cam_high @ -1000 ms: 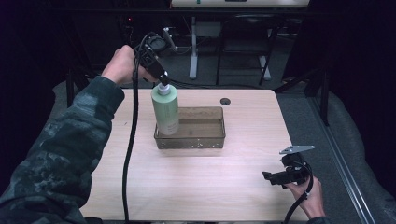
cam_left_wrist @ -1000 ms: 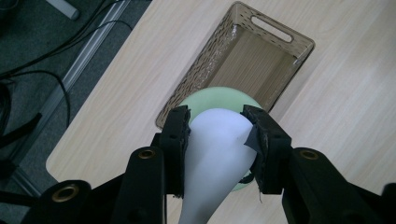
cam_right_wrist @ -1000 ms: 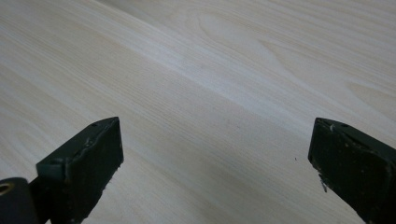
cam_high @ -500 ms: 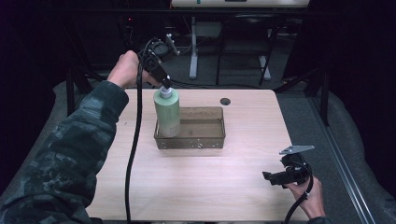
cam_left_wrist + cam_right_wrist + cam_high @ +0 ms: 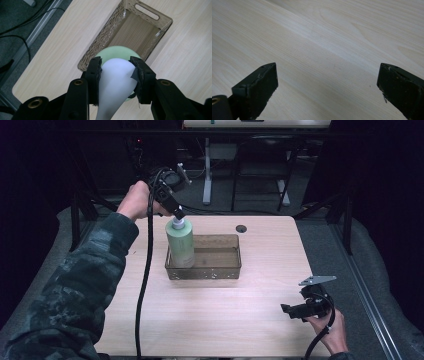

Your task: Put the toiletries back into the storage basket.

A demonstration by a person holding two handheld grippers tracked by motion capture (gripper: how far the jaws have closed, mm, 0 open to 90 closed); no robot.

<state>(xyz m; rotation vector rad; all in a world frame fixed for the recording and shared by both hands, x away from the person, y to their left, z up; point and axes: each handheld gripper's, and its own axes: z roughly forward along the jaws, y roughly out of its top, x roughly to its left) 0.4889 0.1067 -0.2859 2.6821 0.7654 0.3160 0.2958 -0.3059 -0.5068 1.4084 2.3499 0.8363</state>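
A pale green bottle (image 5: 180, 243) with a white cap (image 5: 178, 224) stands upright in the left end of a clear brownish bin (image 5: 220, 270) at the table's middle. My left gripper (image 5: 176, 213) comes down from above and is shut on the white cap. In the left gripper view the black jaws squeeze the white cap (image 5: 115, 75), with the green bottle (image 5: 117, 51) and the bin (image 5: 140, 27) below. My right gripper (image 5: 292, 311) rests near the table's front right corner, open and empty. Its jaws stand wide apart over bare wood in the right gripper view (image 5: 327, 92).
A small dark round grommet (image 5: 241, 228) sits in the table behind the bin. The left gripper's black cable (image 5: 145, 285) hangs across the table's left side. Desk legs and cables stand on the floor beyond the far edge.
My left gripper has lowered the green bottle further into the bin's left end. The right gripper has not moved.
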